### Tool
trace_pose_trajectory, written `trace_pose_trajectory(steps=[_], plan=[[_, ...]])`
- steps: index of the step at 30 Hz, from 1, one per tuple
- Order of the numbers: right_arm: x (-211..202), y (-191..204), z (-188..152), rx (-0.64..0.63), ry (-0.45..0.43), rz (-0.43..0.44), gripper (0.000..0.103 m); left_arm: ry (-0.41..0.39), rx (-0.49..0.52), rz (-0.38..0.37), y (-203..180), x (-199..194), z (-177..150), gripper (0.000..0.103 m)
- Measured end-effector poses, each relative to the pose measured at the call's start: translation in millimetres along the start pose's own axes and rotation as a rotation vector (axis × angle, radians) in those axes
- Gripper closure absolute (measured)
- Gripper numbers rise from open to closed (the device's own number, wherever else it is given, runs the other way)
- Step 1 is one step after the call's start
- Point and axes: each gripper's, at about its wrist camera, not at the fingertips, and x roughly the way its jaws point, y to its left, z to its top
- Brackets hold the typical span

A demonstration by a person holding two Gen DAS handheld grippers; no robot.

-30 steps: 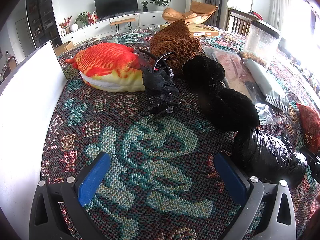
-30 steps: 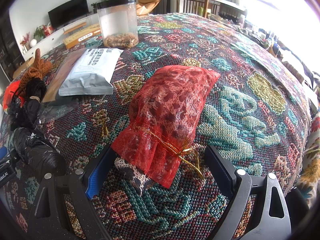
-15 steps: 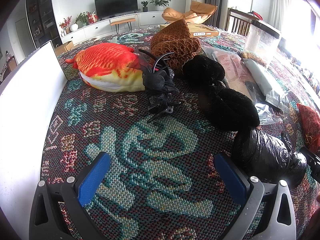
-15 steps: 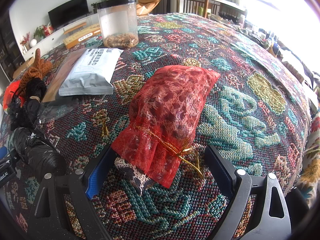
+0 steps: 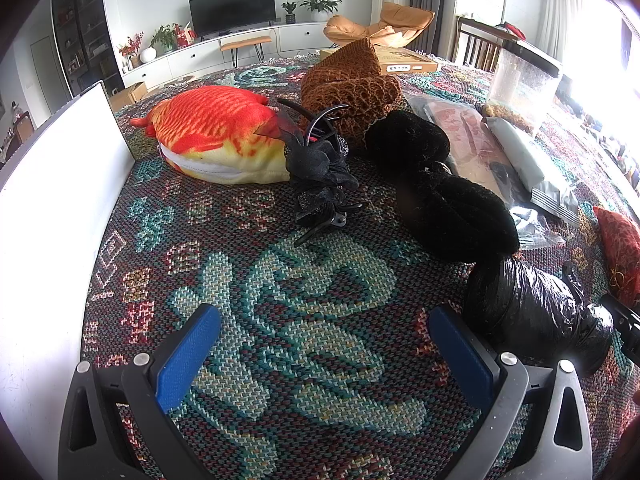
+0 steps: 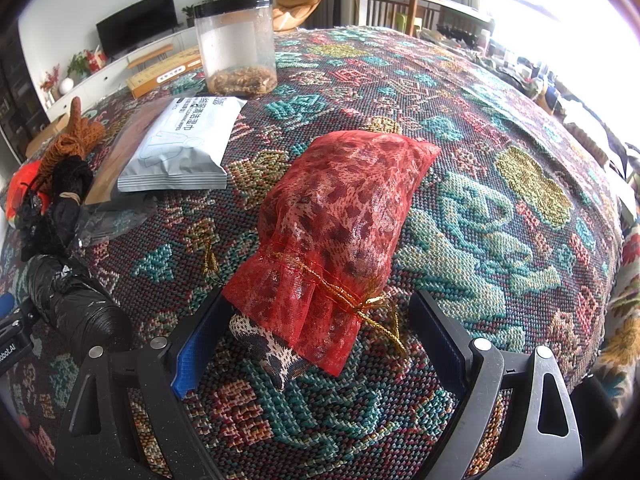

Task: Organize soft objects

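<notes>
On the patterned tablecloth (image 5: pixel 280 300) lie an orange plush fish (image 5: pixel 216 140), a black fabric hair clip (image 5: pixel 320 176), a brown knitted piece (image 5: pixel 352 88), a black fuzzy knit (image 5: pixel 448 200) and a black plastic roll (image 5: pixel 532 312). My left gripper (image 5: pixel 324 352) stands open over bare cloth, short of them all. In the right wrist view a red mesh drawstring pouch (image 6: pixel 340 216) lies with its tied mouth between the fingers of my open right gripper (image 6: pixel 320 336). A patterned cloth (image 6: pixel 264 348) pokes out of the pouch mouth, beside the left finger.
A white panel (image 5: pixel 52 208) stands along the left. A wipes packet (image 6: pixel 184 148), a clear plastic jar (image 6: pixel 238 44) with brown contents and a flat wrapped packet (image 5: pixel 464 132) lie behind. The table edge curves down at the right (image 6: pixel 616 216).
</notes>
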Motion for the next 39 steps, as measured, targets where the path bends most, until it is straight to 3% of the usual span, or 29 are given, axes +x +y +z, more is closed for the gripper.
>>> trace_pose_trajectory(steps=[22,39], plan=[[0,0,0,0.0,0.0,-0.001,0.01,0.002,-0.001,-0.002,2,1,1,0.0],[1,1,0,0.0,-0.001,-0.001,0.01,0.031,0.006,-0.012,2,-11,-17,0.0]])
